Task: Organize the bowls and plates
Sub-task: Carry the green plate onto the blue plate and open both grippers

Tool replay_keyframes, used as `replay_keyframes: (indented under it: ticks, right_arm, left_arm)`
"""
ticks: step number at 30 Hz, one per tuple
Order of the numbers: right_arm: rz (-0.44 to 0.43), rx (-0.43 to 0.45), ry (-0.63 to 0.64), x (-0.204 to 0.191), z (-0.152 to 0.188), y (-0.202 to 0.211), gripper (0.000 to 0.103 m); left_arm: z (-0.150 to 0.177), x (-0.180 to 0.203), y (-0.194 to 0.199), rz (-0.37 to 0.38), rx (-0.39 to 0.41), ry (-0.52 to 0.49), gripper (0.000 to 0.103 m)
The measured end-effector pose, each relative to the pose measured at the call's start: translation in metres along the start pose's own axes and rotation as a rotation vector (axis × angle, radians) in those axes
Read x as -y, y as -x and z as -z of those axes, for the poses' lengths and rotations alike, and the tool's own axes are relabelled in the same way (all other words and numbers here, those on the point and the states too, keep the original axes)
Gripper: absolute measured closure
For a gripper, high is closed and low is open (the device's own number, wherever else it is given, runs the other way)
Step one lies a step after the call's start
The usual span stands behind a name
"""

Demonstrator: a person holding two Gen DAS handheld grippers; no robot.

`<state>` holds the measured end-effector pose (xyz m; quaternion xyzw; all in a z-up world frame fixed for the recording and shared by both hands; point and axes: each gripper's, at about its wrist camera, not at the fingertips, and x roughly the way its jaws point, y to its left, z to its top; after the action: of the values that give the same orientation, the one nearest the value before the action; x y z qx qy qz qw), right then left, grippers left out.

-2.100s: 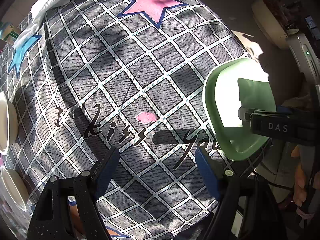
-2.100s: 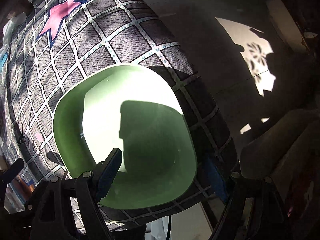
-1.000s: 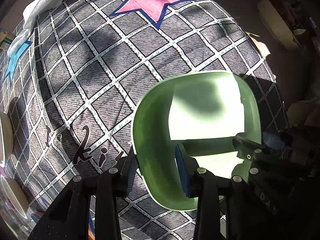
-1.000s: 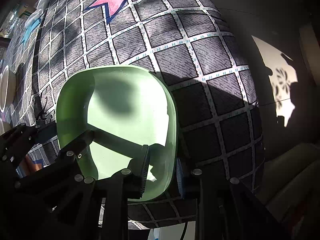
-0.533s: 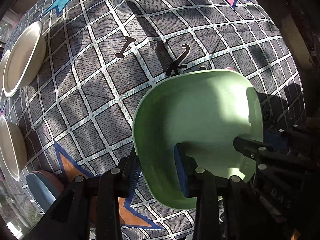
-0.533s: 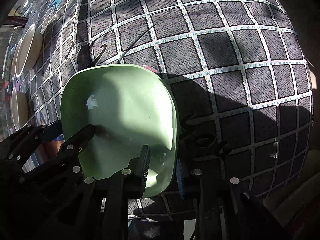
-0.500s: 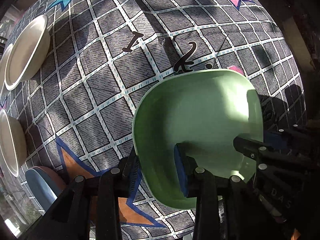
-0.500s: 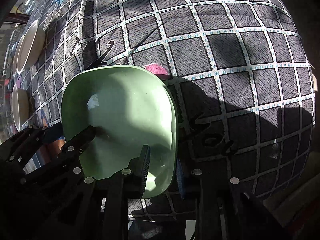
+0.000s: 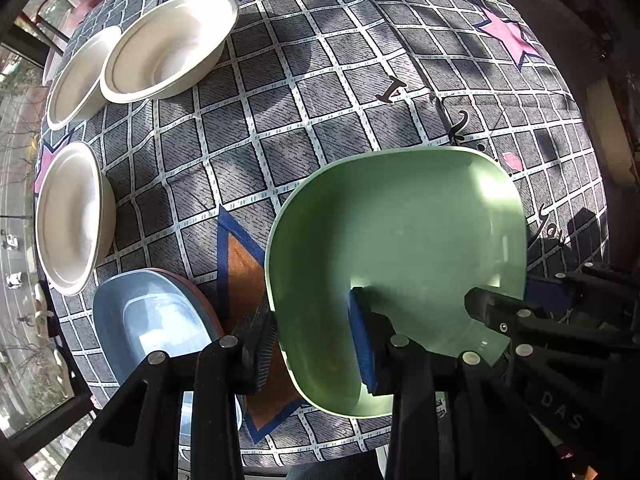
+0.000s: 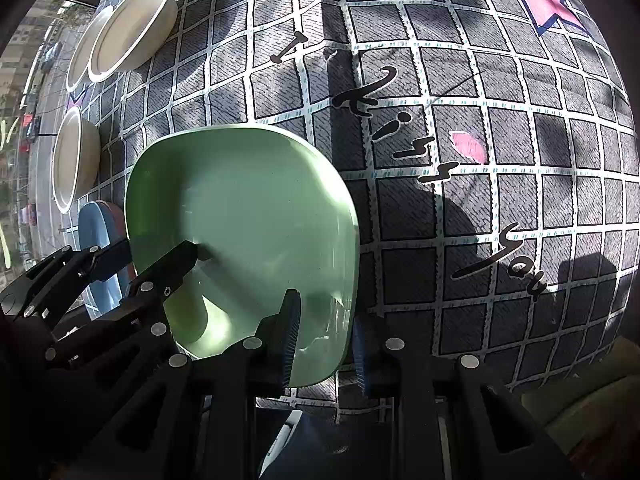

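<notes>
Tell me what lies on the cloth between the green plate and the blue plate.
No dish: in the left wrist view, only tablecloth with its orange star separates the green plate from the blue plate.

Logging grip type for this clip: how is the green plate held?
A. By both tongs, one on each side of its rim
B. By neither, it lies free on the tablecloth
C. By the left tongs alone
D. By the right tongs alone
A: the left tongs and the right tongs each clamp the rim of the green plate on opposite sides.
</notes>
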<state>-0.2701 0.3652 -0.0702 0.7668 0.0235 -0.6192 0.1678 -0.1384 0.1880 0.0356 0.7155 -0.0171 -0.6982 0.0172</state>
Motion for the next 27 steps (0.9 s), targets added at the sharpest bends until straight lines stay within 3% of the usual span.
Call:
replay_keyframes:
  ticks: [7, 17, 22, 27]
  right_arm:
    - [-0.016, 0.001, 0.093, -0.075, 0.001, 0.004, 0.076]
    - [-0.036, -0.044, 0.214, -0.171, 0.015, -0.025, 0.076]
    - [-0.040, -0.063, 0.238, -0.204, 0.025, -0.035, 0.076]
    - [-0.041, -0.080, 0.230, -0.218, 0.019, -0.049, 0.076]
  left_arm:
    - [0.051, -0.055, 0.026, -0.024, 0.007, 0.096, 0.065]
    - [0.104, -0.149, 0.023, -0.066, 0.001, 0.228, 0.065]
    - [0.120, -0.179, 0.015, -0.075, 0.003, 0.268, 0.065]
    - [0.095, -0.177, -0.002, -0.073, -0.004, 0.284, 0.065]
